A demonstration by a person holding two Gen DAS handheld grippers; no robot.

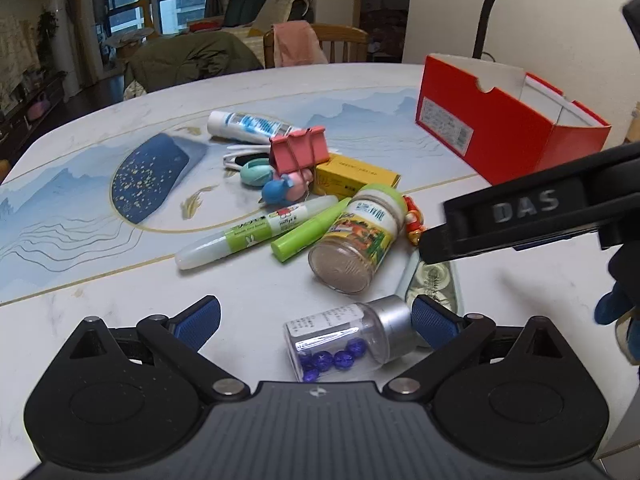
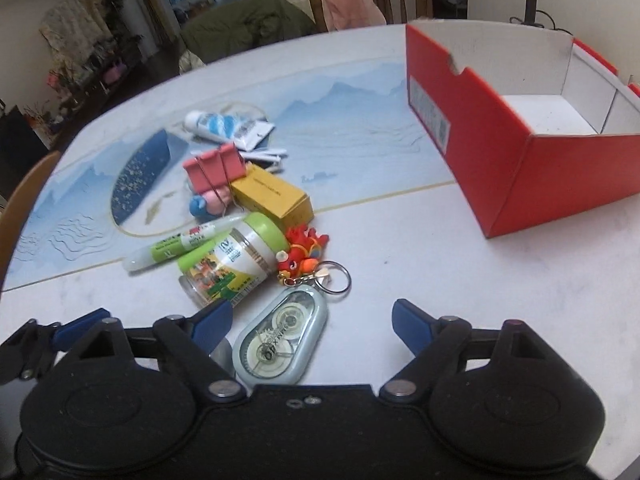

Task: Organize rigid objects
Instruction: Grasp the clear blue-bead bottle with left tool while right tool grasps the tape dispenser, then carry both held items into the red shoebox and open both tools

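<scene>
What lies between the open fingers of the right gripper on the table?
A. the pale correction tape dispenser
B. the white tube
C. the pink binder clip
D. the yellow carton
A. In the right wrist view the correction tape dispenser lies flat on the table between the spread fingers of the right gripper, with no pad touching it; the binder clip and yellow carton lie farther off in the pile.

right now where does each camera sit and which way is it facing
Left wrist: on the left gripper, angled down at the vial of blue beads between its open fingers; the right gripper's black body crosses at right.
Right wrist: on the right gripper, angled down at the correction tape dispenser between its open fingers; the left gripper's fingers show at left.
Shared: the spice jar, pink binder clip, red box.
</scene>
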